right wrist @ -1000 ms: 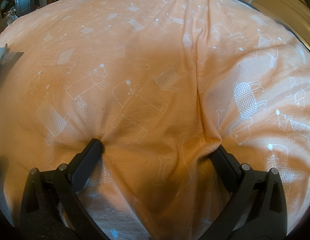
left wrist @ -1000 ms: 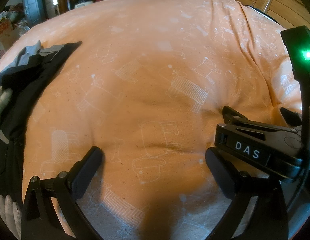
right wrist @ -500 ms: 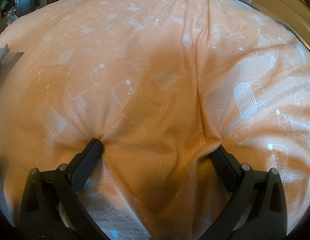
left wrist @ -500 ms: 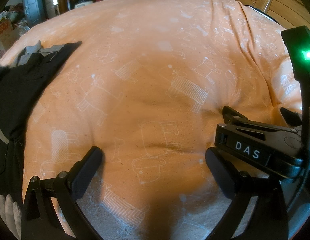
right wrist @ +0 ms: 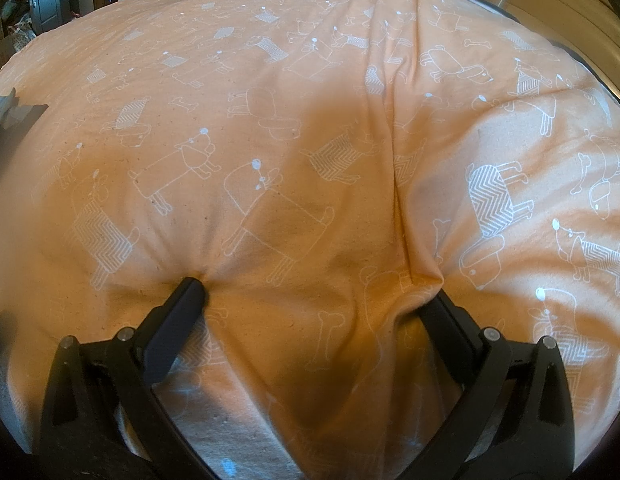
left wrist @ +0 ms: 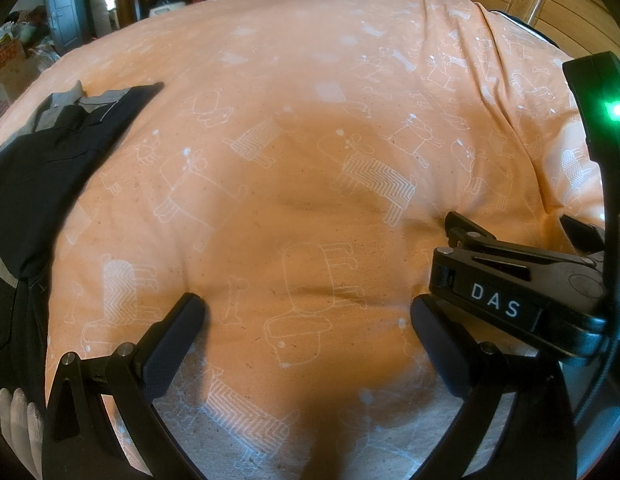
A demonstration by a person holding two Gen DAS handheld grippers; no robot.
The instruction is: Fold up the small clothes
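Lying well left of the left claw (left wrist: 306, 316) — the dark garment (left wrist: 38, 176); both claws gape, empty.

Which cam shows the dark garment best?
Left wrist. The dark garment fills that view's left edge, lying on the orange sheet, its grey trim visible. The right wrist view catches only a small corner at its far left edge.

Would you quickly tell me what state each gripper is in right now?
Left gripper: open, holding nothing, resting on the orange bedsheet.
Right gripper: open, holding nothing, fingertips pressed into the bedsheet.
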